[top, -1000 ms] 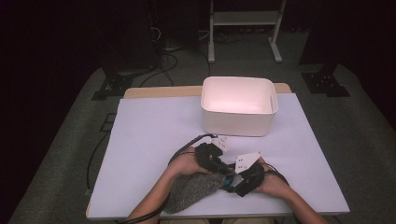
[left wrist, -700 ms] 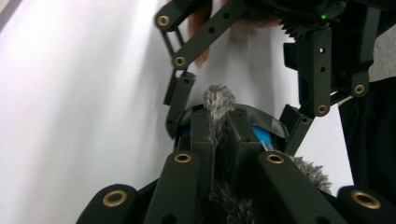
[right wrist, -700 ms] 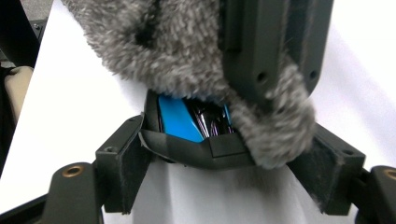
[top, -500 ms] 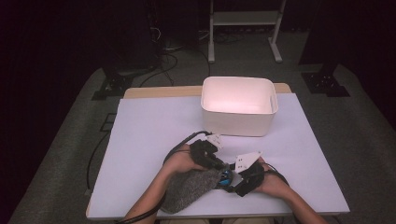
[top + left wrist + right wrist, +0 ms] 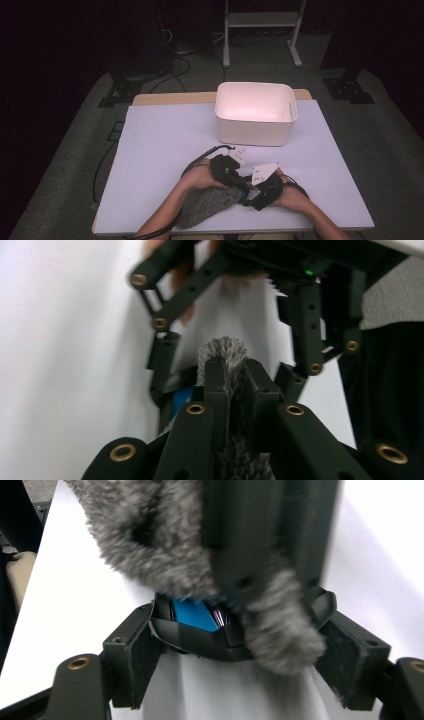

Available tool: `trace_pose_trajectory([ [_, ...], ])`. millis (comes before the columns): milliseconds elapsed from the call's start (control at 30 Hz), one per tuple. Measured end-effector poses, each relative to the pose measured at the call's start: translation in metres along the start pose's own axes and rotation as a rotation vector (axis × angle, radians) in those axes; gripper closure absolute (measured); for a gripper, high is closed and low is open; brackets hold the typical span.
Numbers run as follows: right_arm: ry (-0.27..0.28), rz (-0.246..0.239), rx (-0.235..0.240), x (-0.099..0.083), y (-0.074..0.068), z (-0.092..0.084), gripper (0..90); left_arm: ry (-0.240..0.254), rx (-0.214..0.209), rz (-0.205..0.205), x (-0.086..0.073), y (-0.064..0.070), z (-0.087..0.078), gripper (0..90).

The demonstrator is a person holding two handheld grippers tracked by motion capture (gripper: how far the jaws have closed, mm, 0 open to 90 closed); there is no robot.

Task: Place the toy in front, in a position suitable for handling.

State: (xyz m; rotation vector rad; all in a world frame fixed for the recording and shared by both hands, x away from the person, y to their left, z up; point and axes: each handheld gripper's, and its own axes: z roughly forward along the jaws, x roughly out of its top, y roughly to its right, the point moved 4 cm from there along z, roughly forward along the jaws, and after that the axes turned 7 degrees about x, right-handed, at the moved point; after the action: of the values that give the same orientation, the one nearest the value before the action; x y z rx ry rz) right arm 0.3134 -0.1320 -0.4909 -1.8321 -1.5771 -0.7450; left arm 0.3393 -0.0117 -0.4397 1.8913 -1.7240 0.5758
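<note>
A grey fuzzy cover [image 5: 210,205] lies at the table's front edge between a person's two hands. My left gripper [image 5: 239,186] is shut on a fold of that fuzzy cover [image 5: 222,347], and its jaws [image 5: 231,372] pinch the pile. My right gripper [image 5: 250,196] faces it from the right. Its wide-set jaws [image 5: 241,665] are shut on a black object [image 5: 200,637] with a blue part [image 5: 192,615]. The grey fuzz [image 5: 150,535] hangs over this object, and the left gripper's dark fingers [image 5: 270,535] are blurred just above it.
A white rectangular bin [image 5: 255,112] stands at the back of the white table [image 5: 165,145], right of centre. Cables trail from both grippers by the hands. Dark floor, cables and a stand's legs lie beyond the table.
The left hand has wobbled slightly over the grey cover. Both grips look unchanged and the right hand has stayed put.
</note>
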Motion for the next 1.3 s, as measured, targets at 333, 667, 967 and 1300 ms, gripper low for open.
trace_pose_trajectory([
  [333,-0.003,-0.007,-0.009,0.0,0.0,0.0,23.8,-0.029,-0.001,0.008,-0.012,0.01,-0.001,82.9],
  [667,-0.004,-0.014,-0.013,0.003,0.0,0.003,22.6,-0.028,-0.02,0.016,-0.009,0.013,0.004,82.9],
  [967,-0.007,-0.011,-0.011,0.002,0.001,0.003,23.1,-0.073,0.036,0.031,-0.021,0.017,-0.015,82.3],
  [1300,-0.009,-0.004,-0.006,0.002,0.001,0.003,23.3,-0.064,0.12,-0.061,-0.056,0.003,-0.049,82.3],
])
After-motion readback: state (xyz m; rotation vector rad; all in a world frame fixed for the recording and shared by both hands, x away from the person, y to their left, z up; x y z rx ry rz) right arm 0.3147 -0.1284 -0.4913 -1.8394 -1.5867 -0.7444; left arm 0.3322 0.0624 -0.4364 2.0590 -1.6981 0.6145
